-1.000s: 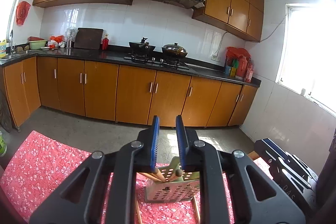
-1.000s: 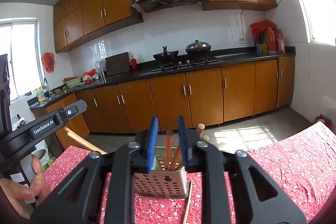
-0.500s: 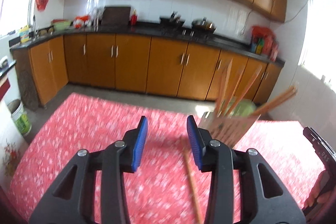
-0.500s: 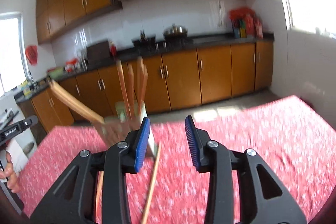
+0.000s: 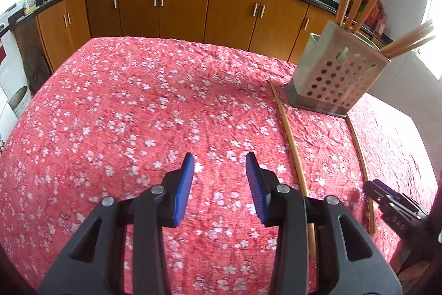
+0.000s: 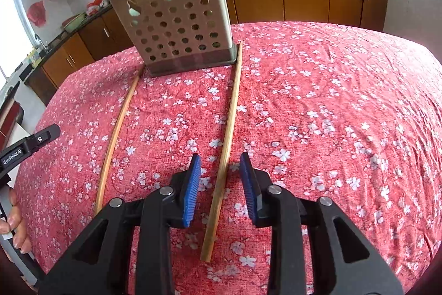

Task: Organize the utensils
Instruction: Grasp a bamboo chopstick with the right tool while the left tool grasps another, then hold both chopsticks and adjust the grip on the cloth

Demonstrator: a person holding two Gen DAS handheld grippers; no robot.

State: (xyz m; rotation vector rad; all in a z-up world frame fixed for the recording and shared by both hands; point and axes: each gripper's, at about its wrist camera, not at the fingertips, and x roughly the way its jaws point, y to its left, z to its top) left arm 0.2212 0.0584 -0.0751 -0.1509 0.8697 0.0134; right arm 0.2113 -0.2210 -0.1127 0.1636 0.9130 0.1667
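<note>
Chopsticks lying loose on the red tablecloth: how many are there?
2. One chopstick runs from the holder to between the open right gripper. The other chopstick lies on the holder's opposite side. None looks hidden.

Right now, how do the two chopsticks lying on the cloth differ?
The right chopstick lies between the open fingers of the right gripper; the left chopstick lies outside both grippers. The left gripper, also open, has only tablecloth between its fingers. The right chopstick looks thicker, perhaps from nearness. Both point toward the holder, unheld.
</note>
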